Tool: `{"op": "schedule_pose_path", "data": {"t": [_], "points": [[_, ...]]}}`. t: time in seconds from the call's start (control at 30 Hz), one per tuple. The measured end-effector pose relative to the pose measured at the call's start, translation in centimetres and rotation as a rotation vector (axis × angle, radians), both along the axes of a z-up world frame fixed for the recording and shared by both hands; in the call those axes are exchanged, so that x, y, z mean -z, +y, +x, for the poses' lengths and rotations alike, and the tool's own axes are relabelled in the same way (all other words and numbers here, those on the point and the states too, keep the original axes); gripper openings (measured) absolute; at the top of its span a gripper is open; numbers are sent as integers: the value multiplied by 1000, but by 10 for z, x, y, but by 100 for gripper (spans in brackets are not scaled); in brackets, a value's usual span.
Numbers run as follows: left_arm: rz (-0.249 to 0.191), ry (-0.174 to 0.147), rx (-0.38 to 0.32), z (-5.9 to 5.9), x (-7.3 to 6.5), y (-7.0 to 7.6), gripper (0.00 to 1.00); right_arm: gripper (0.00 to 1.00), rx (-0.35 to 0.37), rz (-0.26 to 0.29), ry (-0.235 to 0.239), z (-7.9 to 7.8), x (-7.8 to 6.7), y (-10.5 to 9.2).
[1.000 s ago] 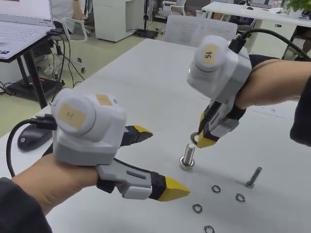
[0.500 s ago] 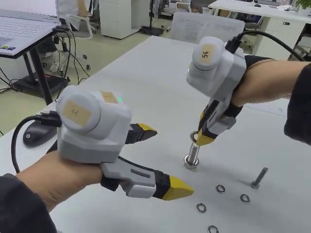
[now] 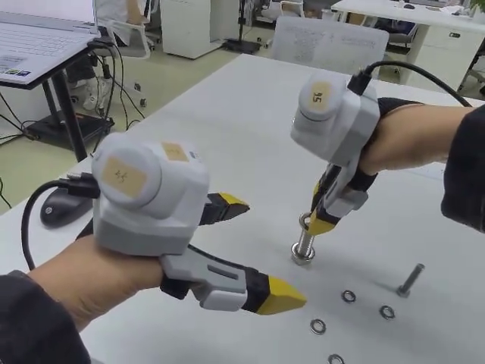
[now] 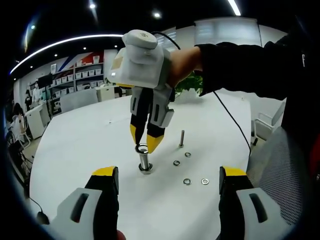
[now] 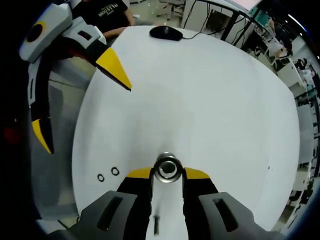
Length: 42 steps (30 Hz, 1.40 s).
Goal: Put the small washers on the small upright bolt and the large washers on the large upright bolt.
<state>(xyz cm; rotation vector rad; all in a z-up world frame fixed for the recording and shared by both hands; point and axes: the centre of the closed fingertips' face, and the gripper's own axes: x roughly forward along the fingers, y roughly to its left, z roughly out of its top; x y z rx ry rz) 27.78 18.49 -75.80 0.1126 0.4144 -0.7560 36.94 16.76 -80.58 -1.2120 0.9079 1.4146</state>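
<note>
The large bolt [image 3: 305,249] [image 4: 145,164] stands upright on the white table [image 3: 227,121]. My right gripper [image 3: 313,224] [image 5: 168,174] is shut on a large washer [image 3: 305,221] [image 4: 142,148] [image 5: 167,170], held flat right over the bolt's top. The small bolt [image 3: 410,279] [image 4: 181,138] stands to the right. Several small washers [image 3: 348,296] [image 4: 186,181] [image 5: 115,171] lie flat on the table in front of the bolts. My left gripper [image 3: 258,250] [image 4: 169,175] is open and holds nothing, low and to the left of the large bolt.
A computer mouse [image 3: 57,208] [image 5: 167,32] and its cable lie near the table's left edge. A laptop [image 3: 38,38] sits on a side stand at the far left. A chair [image 3: 326,42] stands behind the table.
My right gripper has brought the washer from just beside the large bolt's top to directly over it. The left gripper has stayed open in the same place.
</note>
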Motion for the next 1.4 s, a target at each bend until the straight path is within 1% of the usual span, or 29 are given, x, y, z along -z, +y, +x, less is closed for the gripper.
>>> {"op": "schedule_pose_path", "data": {"t": [0.17,0.83,1.4], "points": [[-1,1,1,1,0,-1,82,23,3,-4,2,3,3,-1],[-4,5,5,2,1,-1,82,23,16,-16,20,1,13,-3],[-3,6,0,2,2,-1,82,23,30,-16,40,5,29,0]]}}
